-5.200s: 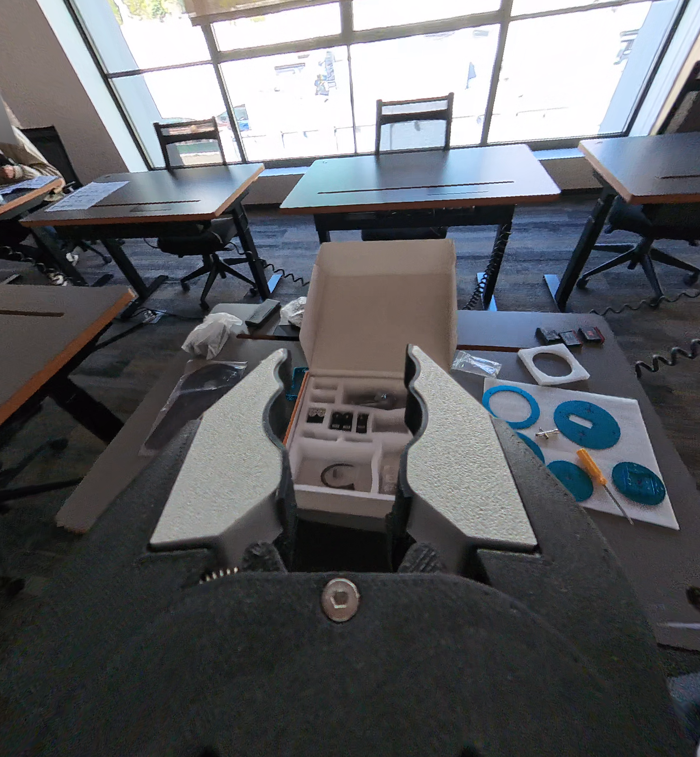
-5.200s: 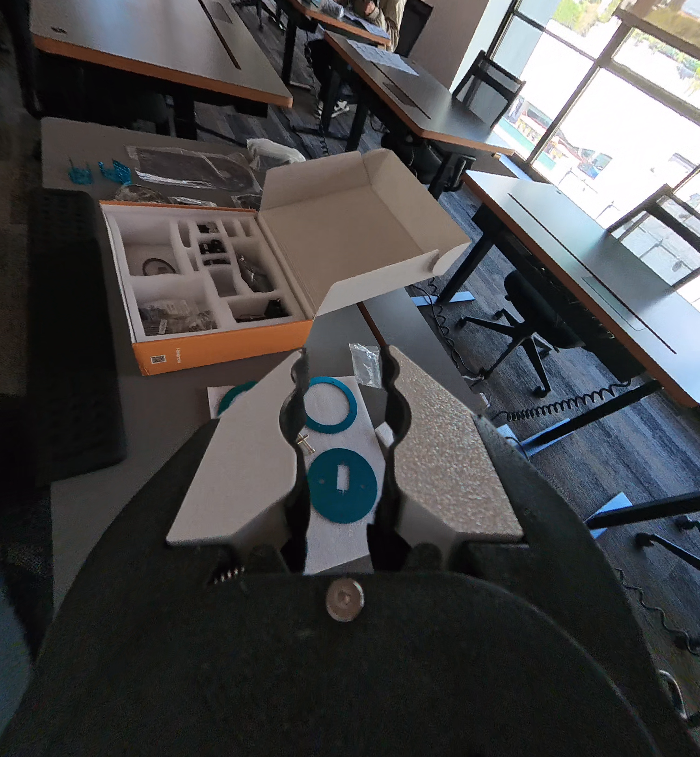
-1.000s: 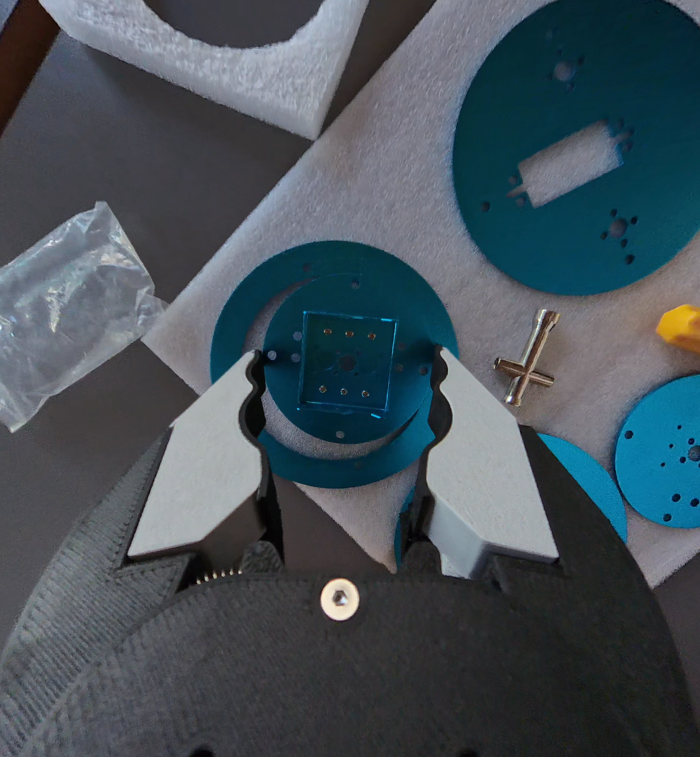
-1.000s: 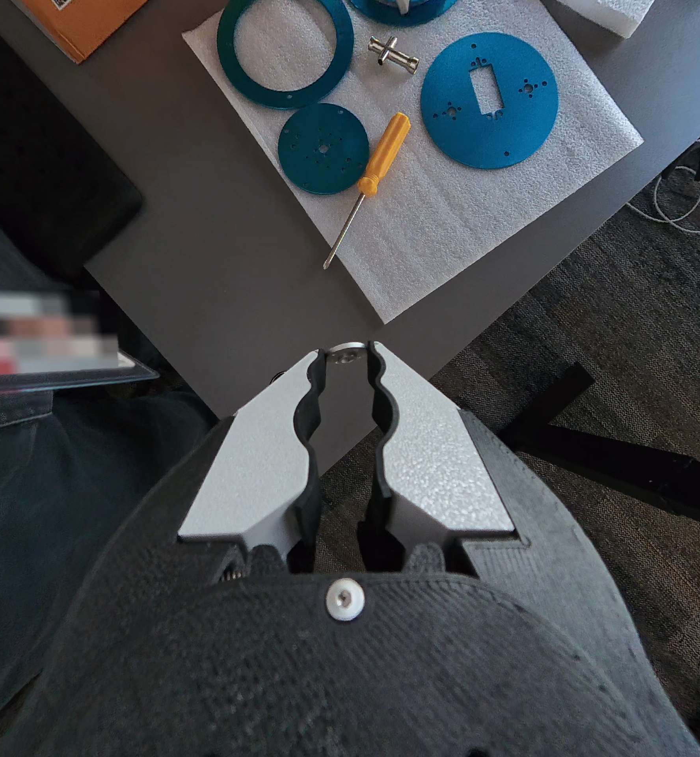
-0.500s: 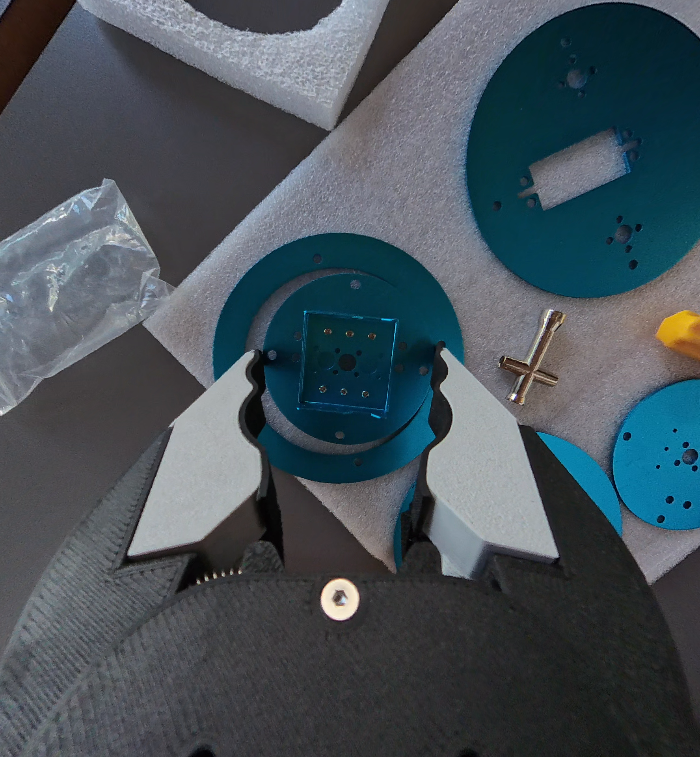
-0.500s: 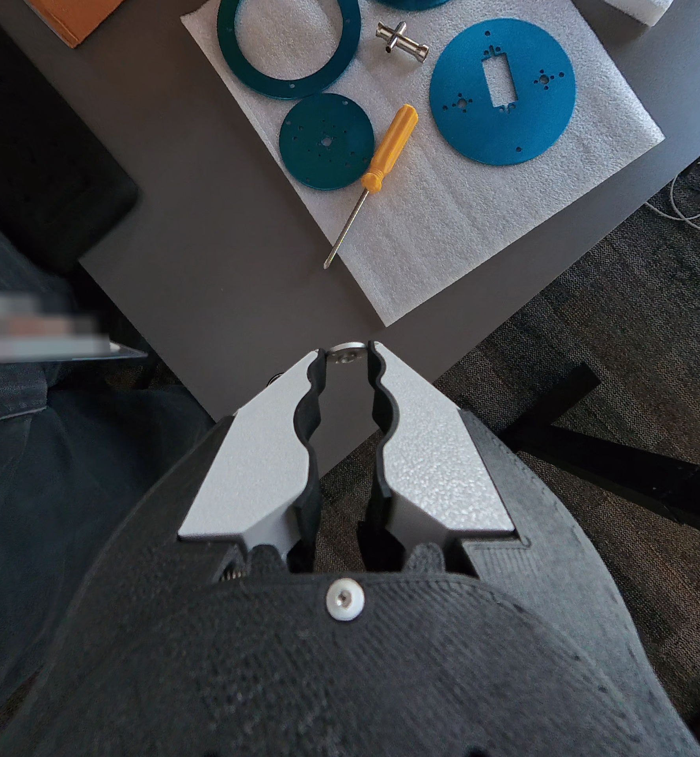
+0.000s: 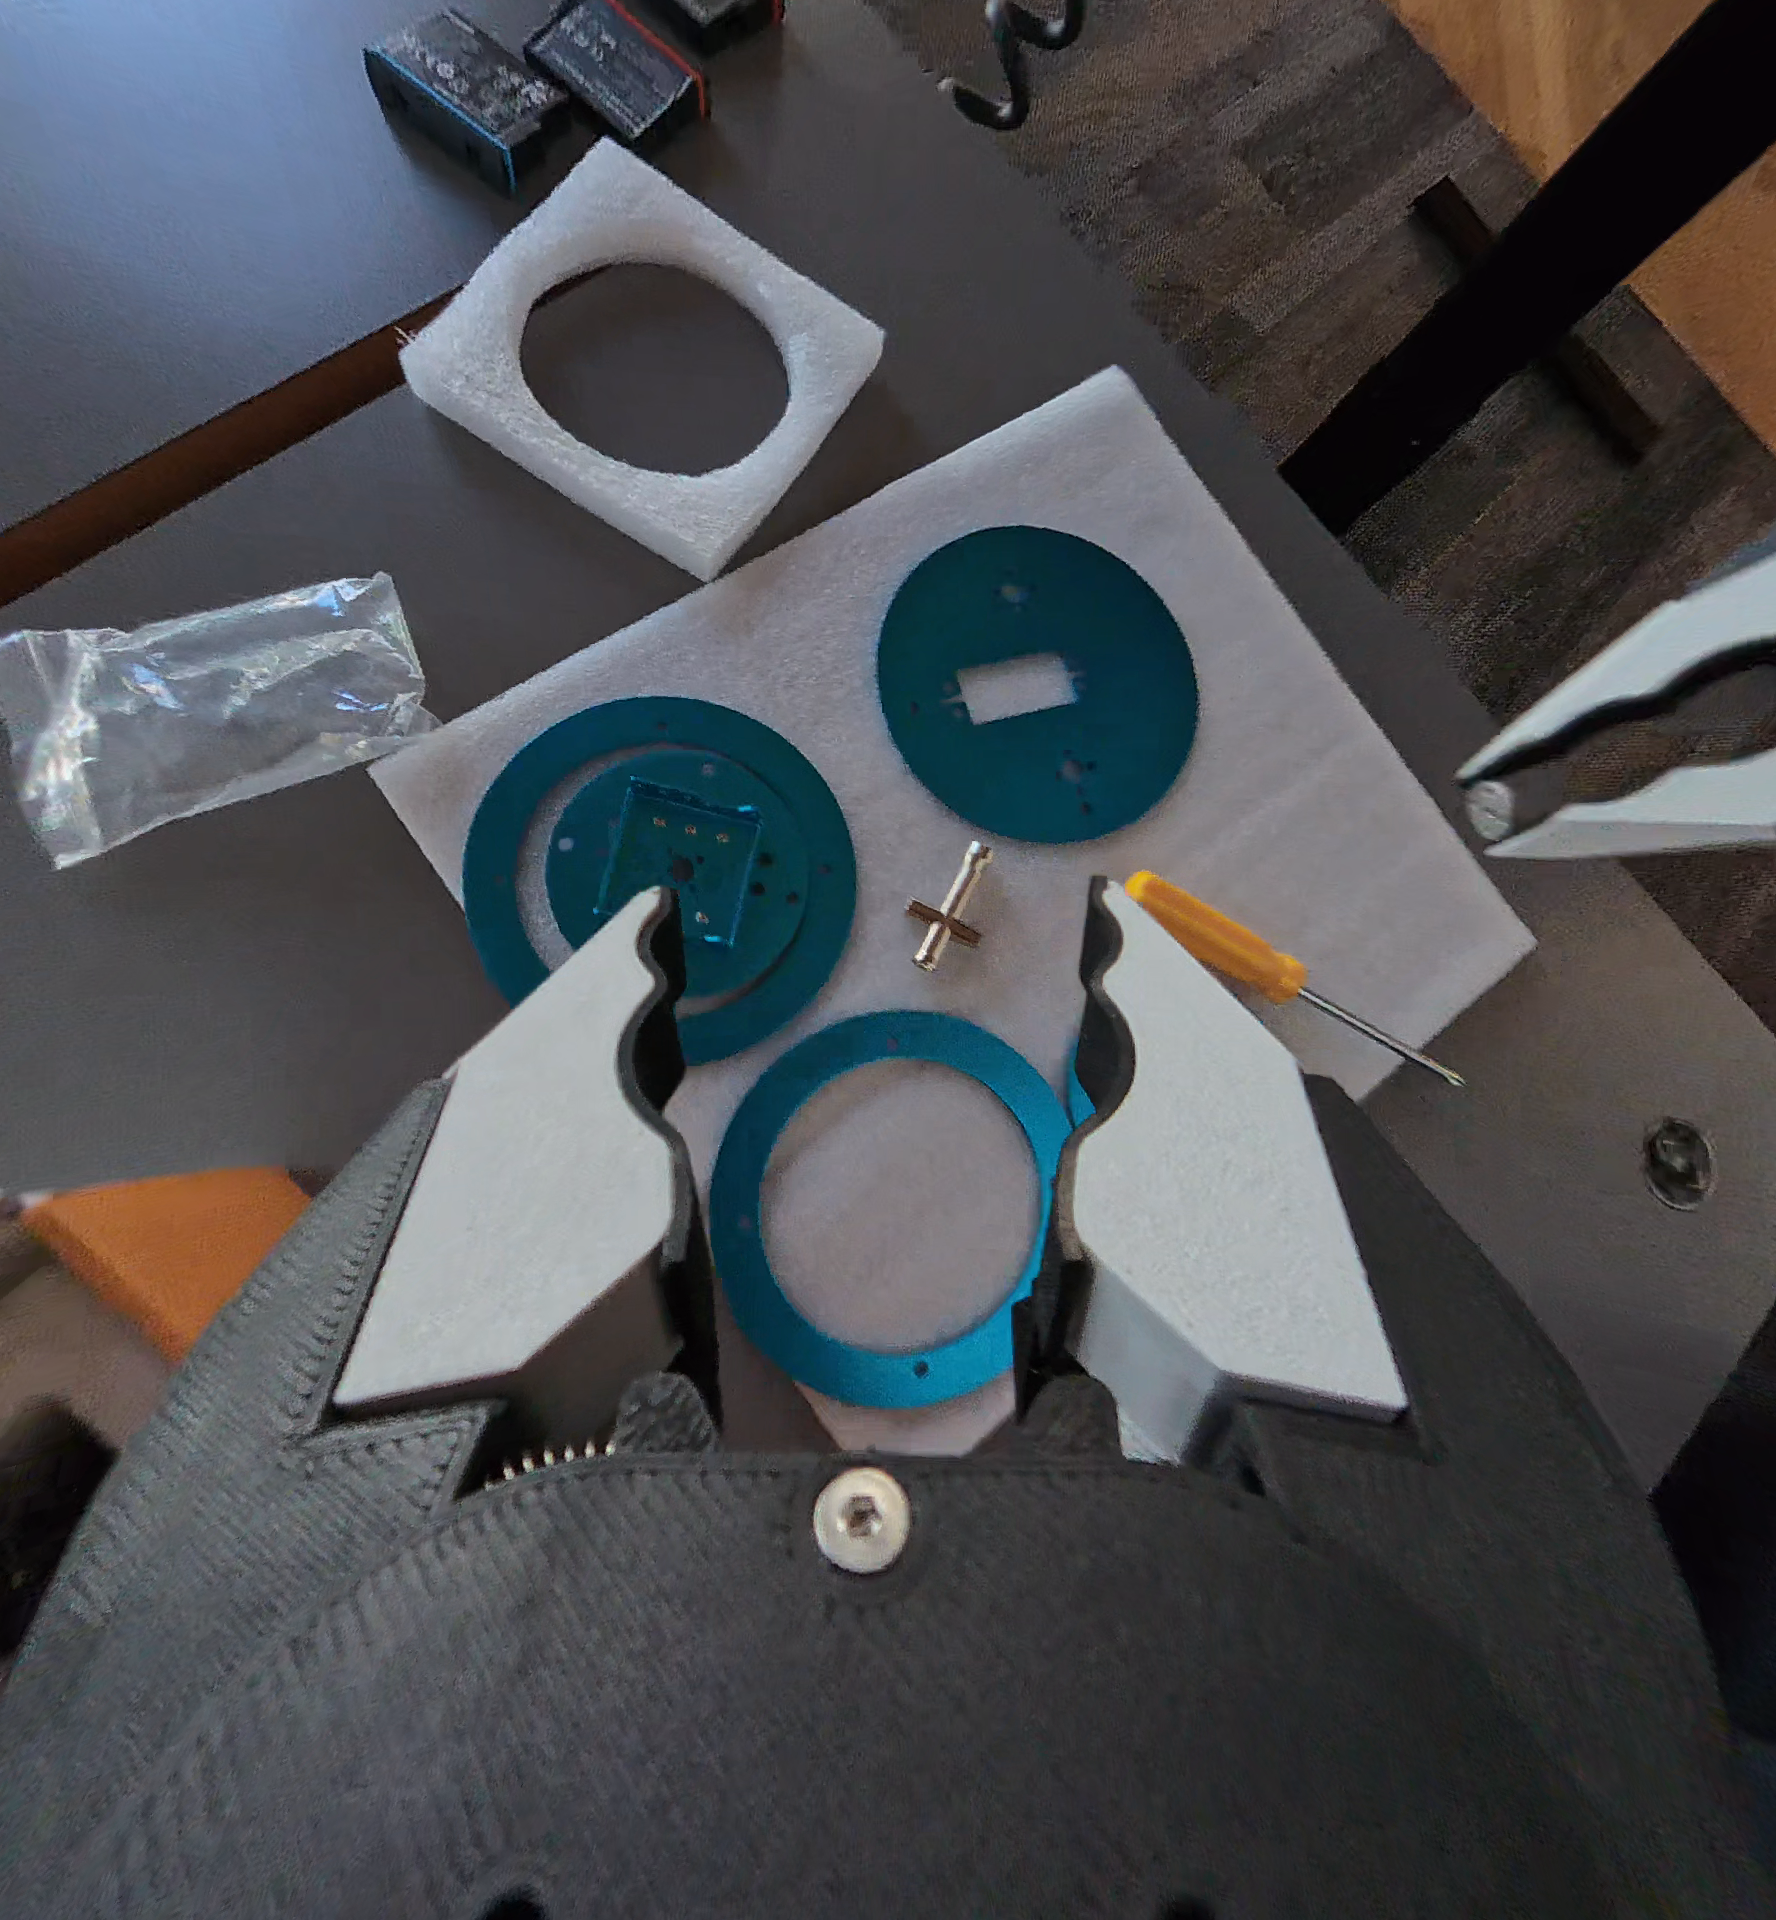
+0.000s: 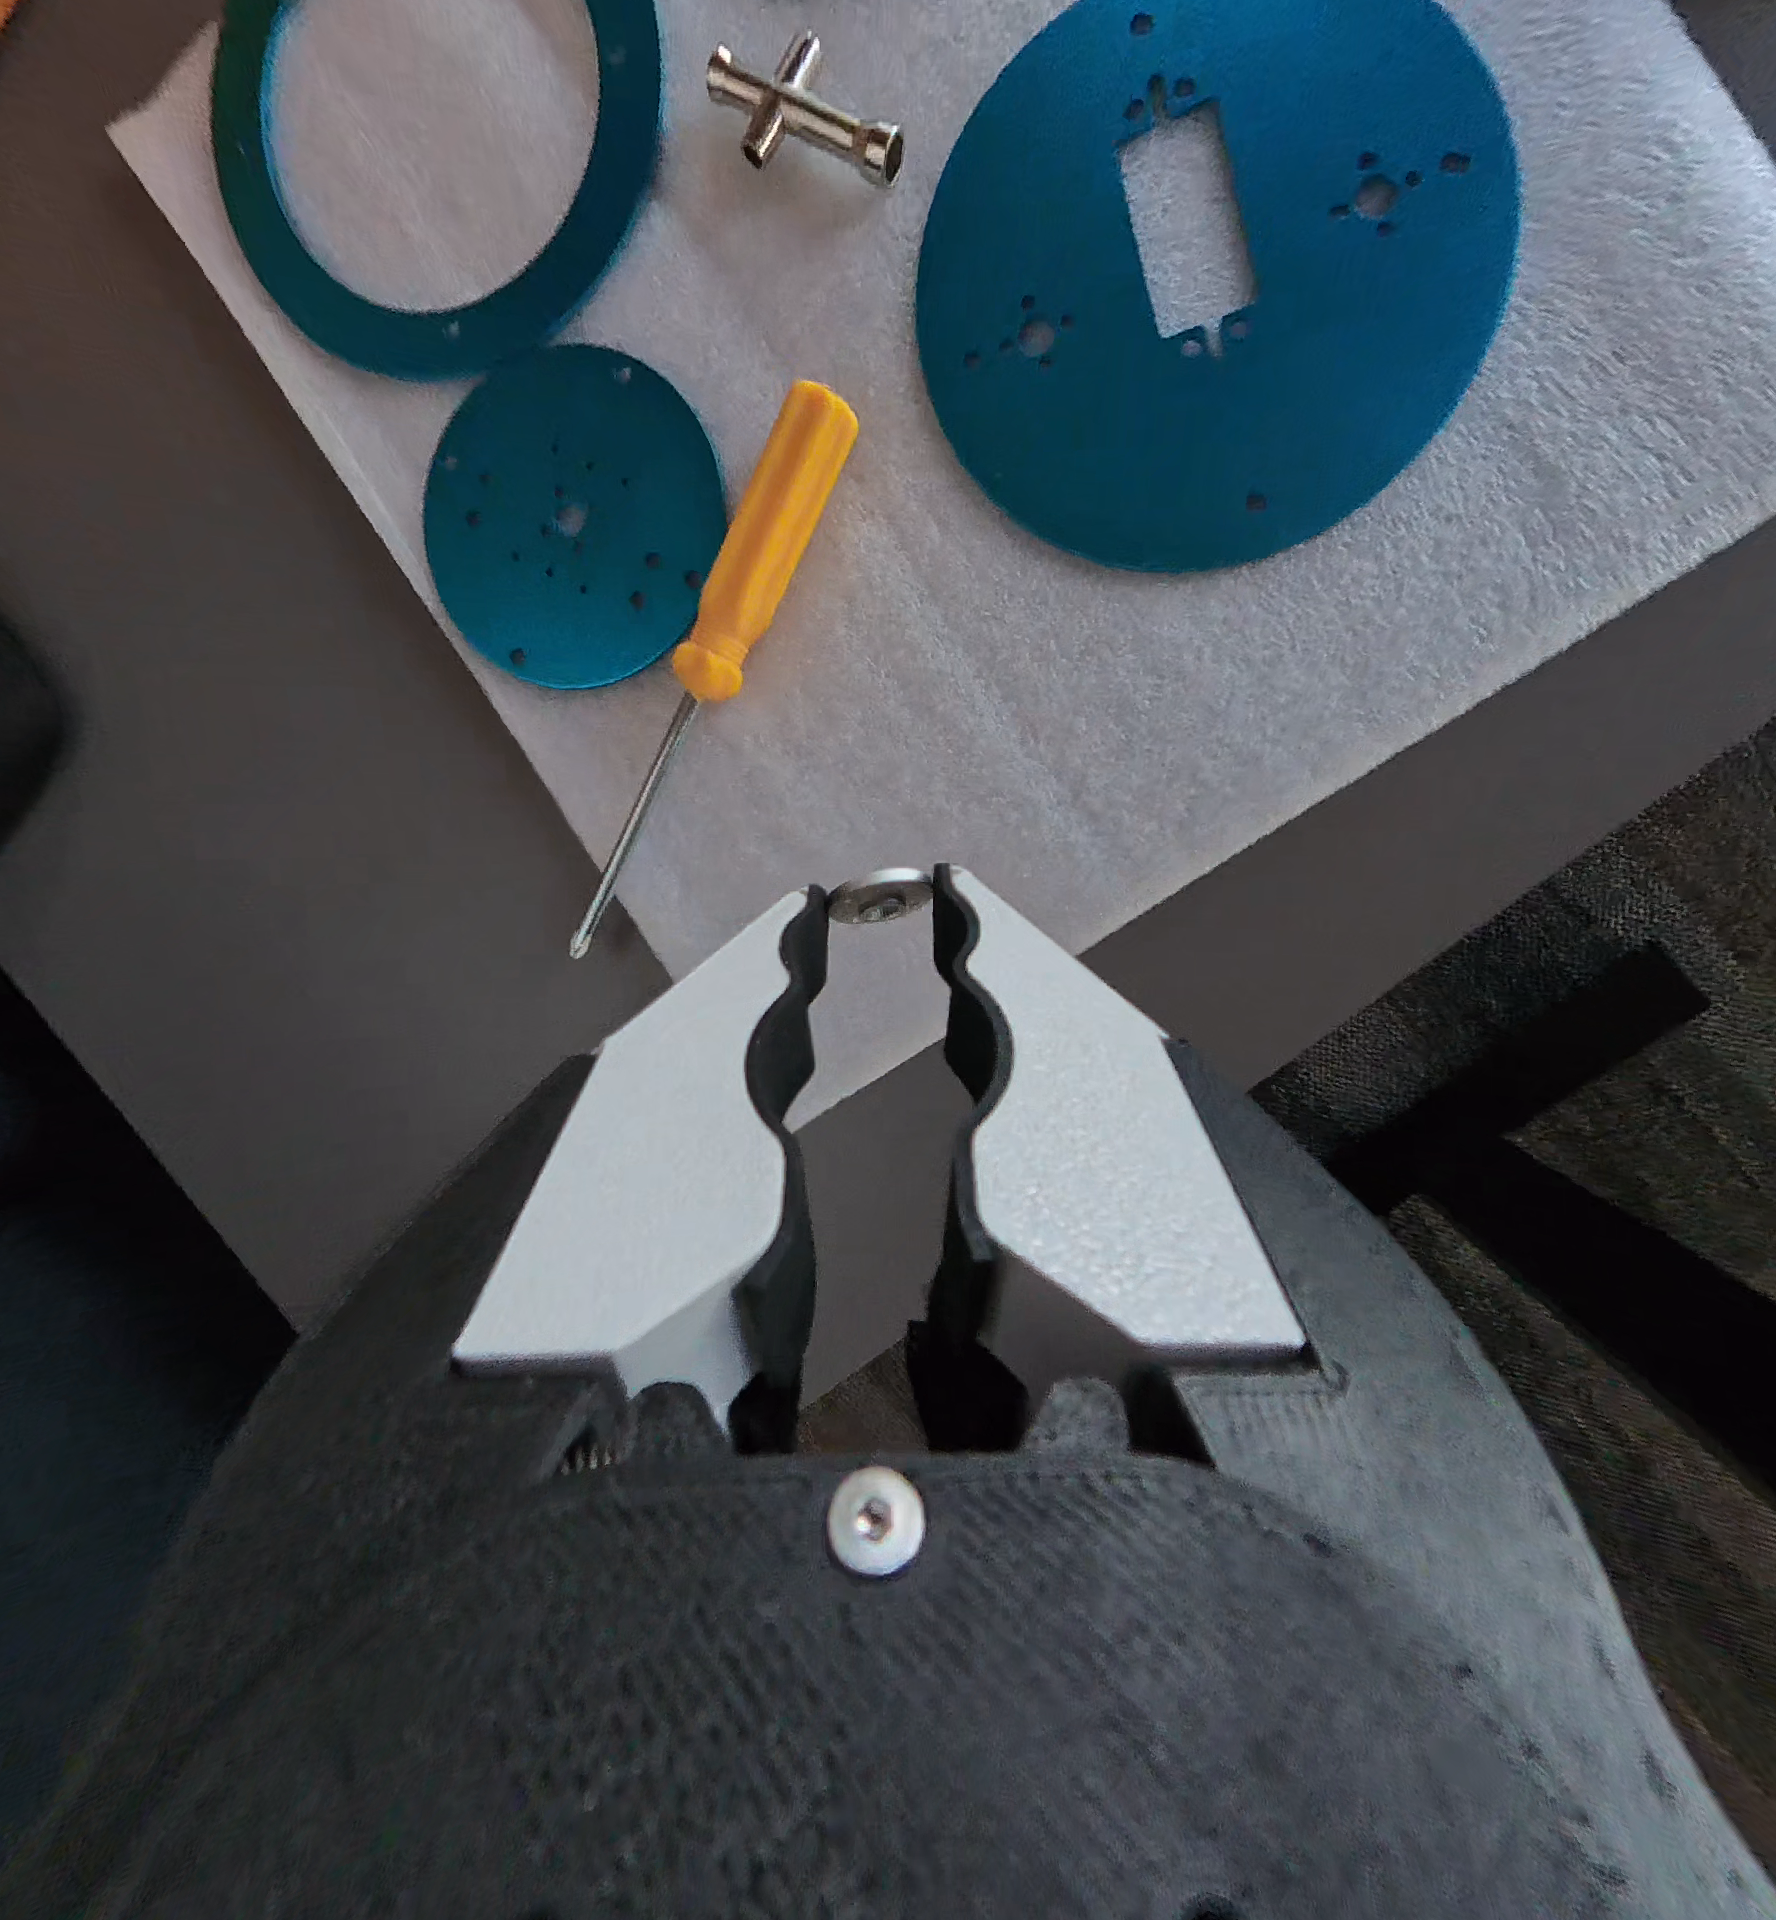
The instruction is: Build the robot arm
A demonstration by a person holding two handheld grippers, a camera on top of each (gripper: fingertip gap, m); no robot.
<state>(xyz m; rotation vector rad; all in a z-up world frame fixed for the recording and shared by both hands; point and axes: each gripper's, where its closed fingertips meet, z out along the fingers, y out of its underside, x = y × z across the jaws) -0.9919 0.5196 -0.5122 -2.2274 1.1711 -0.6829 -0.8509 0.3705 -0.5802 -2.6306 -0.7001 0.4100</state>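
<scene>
My left gripper [image 7: 876, 899] is open and empty, above a white foam sheet [image 7: 1279, 790]. Under its jaws lies a blue ring [image 7: 749, 1278]. By its left fingertip a second blue ring [image 7: 494, 883] holds a blue disc with a square blue piece [image 7: 681, 852] on it. A cross-shaped metal wrench [image 7: 951, 909] lies between the fingertips, and a yellow screwdriver [image 7: 1216, 940] by the right one. My right gripper [image 8: 879, 888] is shut on a small silver round part [image 8: 879, 902] over the sheet's near edge. It also shows in the left wrist view [image 7: 1481, 821].
A large blue disc with a rectangular slot [image 8: 1216, 281] and a small drilled blue disc [image 8: 572, 514] lie on the sheet. A white foam frame [image 7: 645, 353], a clear plastic bag [image 7: 198, 696], small black boxes [image 7: 531, 83] and an orange box corner [image 7: 167, 1236] sit on the dark table.
My left gripper has opened, let go of the blue disc with the square piece, and pulled back. My right gripper has moved closer to the foam sheet with the silver part.
</scene>
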